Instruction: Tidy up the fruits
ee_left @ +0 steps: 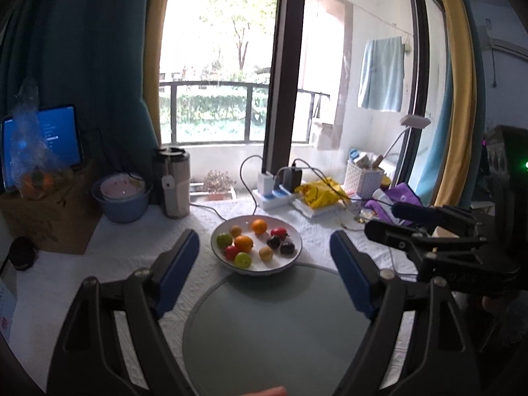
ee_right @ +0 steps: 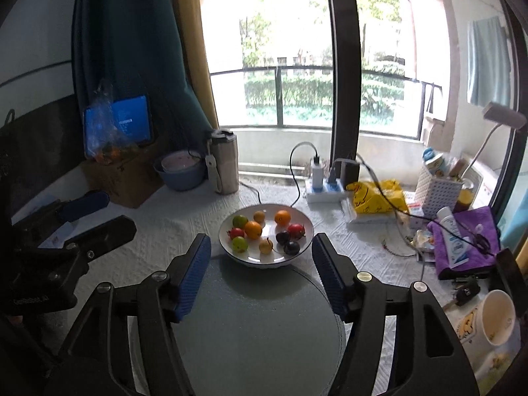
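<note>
A white bowl (ee_left: 290, 257) (ee_right: 307, 231) on the white tablecloth holds several small fruits: oranges (ee_left: 243, 243), green ones (ee_left: 224, 239), red ones (ee_left: 279, 232), dark plums (ee_left: 287, 247) and yellow ones (ee_left: 266, 253). A round grey-green mat (ee_left: 274, 333) (ee_right: 250, 326) lies in front of the bowl. My left gripper (ee_left: 264, 254) is open and empty, above the mat, short of the bowl. My right gripper (ee_right: 261, 254) is open and empty, likewise over the mat just before the bowl. Each gripper shows at the other view's edge.
Behind the bowl stand a power strip with cables (ee_left: 274, 194), a yellow bag (ee_left: 318, 193), a white basket (ee_left: 363, 178), a flask (ee_left: 176, 181) and a blue basin (ee_left: 122, 198). A cardboard box (ee_left: 49, 221) sits left. A purple cloth (ee_right: 465, 241) and paper cup (ee_right: 498, 316) lie right.
</note>
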The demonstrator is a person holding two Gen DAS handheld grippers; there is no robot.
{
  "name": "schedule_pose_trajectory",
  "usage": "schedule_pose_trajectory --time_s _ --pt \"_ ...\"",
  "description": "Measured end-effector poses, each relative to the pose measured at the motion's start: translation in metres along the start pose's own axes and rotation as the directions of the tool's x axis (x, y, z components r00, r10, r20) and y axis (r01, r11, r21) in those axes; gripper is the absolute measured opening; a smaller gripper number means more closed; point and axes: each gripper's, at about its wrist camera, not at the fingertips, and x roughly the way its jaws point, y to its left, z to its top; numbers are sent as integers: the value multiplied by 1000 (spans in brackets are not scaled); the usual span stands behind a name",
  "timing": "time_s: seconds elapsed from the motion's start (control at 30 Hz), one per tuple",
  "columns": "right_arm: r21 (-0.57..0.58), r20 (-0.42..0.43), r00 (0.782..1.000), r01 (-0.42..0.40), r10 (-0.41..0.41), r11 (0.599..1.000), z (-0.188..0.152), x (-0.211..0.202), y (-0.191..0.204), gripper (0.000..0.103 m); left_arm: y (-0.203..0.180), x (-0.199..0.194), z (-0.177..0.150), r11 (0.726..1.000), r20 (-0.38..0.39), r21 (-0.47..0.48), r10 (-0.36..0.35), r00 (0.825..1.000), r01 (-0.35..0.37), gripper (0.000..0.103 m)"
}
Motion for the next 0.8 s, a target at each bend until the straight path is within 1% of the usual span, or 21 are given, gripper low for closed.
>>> schedule_pose_trajectory --time_s 0.1,0.17,0.23,0.33,0.4,0.5,0.7,0.8 --pt "-3 33 999 26 -26 1000 1 -19 5 69 -4 -13 0 1000 15 9 0 1000 0 83" --pt "-1 51 998 48 -48 999 1 -31 8 75 -6 -20 -1 1000 17 17 3 1000 -3 83" --pt "-3 70 995 72 -71 997 1 -42 10 78 -9 -29 -1 999 34 20 25 999 -26 83" --pt "5 99 989 108 -108 994 2 -58 12 78 -10 -46 0 997 69 15 73 995 -74 85" --pt "9 120 983 137 -137 991 3 -70 13 78 -9 -55 1 996 89 11 91 992 -92 92" --pt "8 143 975 168 -168 986 3 -86 17 78 -9 -65 0 990 104 11 136 985 -137 93" --pt "12 179 966 188 -187 982 0 -108 21 78 -13 -81 -1 991 120 14 133 984 -136 94" --pt "19 188 963 192 -192 981 -1 -114 21 79 -13 -86 -1 990 115 7 139 984 -141 94"
